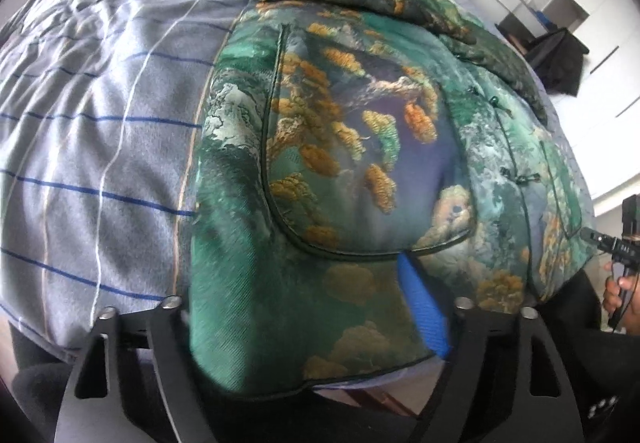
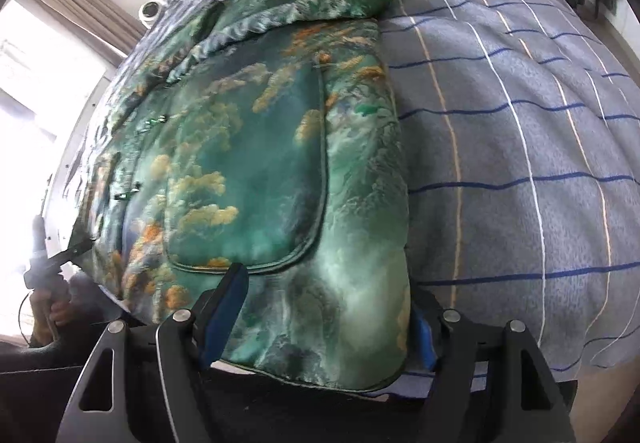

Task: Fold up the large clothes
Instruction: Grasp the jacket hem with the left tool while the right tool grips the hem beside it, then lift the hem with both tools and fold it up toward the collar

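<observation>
The jacket (image 1: 352, 147) lies flat on the quilt (image 1: 100, 147), its hem toward both grippers and its collar end far ahead of the fingers, with both sleeves seemingly folded across near the collar. It looks padded and thick, with a smooth brocade shell, so I judge it soft but bulky, fairly light, and likely slippery between pads. A single layer would probably slide out; better to pinch the whole thickness at the piped hem, one corner per gripper.

The left gripper (image 1: 316, 323) has the near left hem corner between its fingers; one blue pad (image 1: 424, 311) shows against the cloth, the other is hidden beneath it (whether it is truly clamped, I cannot tell). The right gripper (image 2: 320, 327) straddles the right hem corner with its fingers wide, a blue pad (image 2: 224, 307) on each side of the fabric, not closed on it.

Count: one jacket, two patch pockets (one in each view), about three knot buttons down the front, one quilt, two grippers.
</observation>
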